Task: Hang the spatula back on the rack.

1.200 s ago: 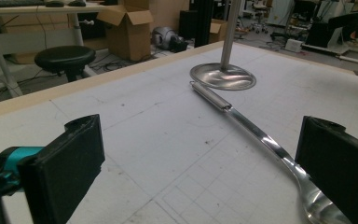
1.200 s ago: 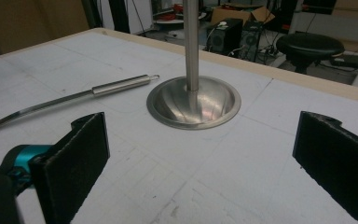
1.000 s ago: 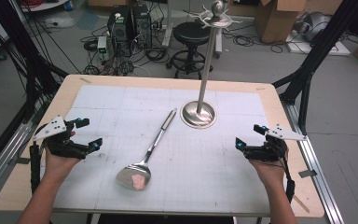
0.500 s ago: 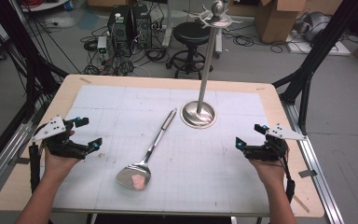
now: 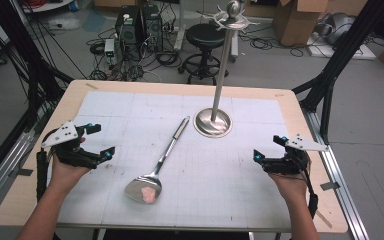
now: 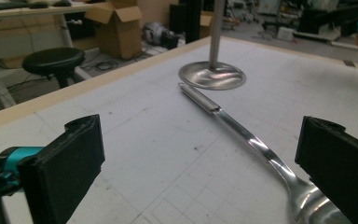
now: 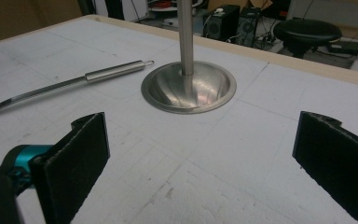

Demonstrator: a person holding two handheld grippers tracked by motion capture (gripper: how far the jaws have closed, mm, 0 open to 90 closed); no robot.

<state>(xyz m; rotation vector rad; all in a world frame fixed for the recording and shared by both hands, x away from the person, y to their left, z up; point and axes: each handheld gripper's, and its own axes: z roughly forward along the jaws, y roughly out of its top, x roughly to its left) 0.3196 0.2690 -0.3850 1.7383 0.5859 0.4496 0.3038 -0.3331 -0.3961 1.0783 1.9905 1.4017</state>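
A steel ladle [image 5: 160, 161] lies flat on the white mat, bowl toward me and handle pointing at the stand; its handle crosses the left gripper view [image 6: 235, 122] and the right gripper view [image 7: 74, 80]. A steel stand [image 5: 213, 121] with a tall pole and hooks at the top rises from a round base [image 6: 212, 75] [image 7: 189, 86] at the mat's far middle. My left gripper [image 5: 101, 141] hovers open at the left, apart from the ladle [image 6: 200, 172]. At the right, my right gripper [image 5: 267, 148] is open and empty too [image 7: 200, 168].
The wooden table [image 5: 80, 92] carries the white gridded mat [image 5: 130, 107]. Behind it stand a black stool [image 5: 207, 37], computer boxes with cables [image 5: 135, 25] and cardboard boxes [image 5: 300, 17]. Black frame legs rise at both sides.
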